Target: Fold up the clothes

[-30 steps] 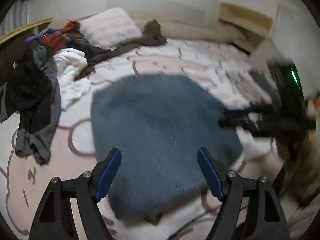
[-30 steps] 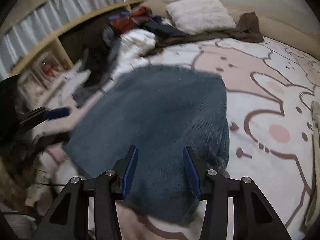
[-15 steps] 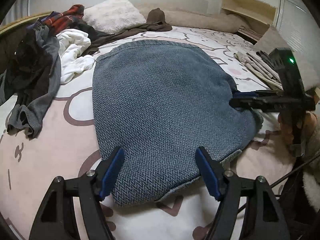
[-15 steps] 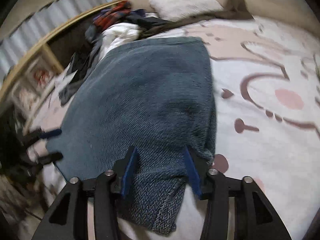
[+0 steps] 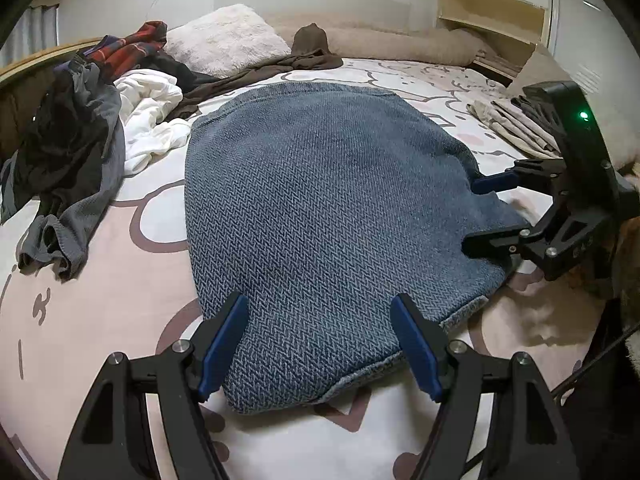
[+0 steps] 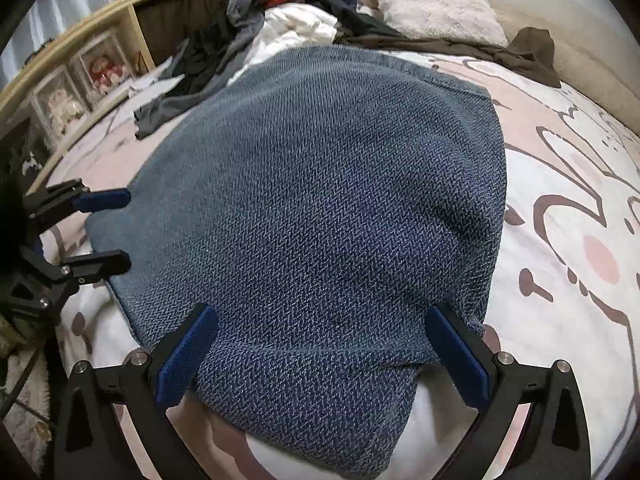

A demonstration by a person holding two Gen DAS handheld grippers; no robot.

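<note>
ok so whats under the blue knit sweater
The blue knit sweater lies flat on the bed sheet, pink and white with brown cartoon outlines. The sheet shows all around it; whatever lies directly beneath the knit is covered, so nothing more can be told.

We see the sweater (image 5: 328,216) spread on the bed (image 5: 100,304), its hem at the near edge; the clothes pile (image 5: 80,136) lies left, the pillow (image 5: 224,40) behind.
</note>
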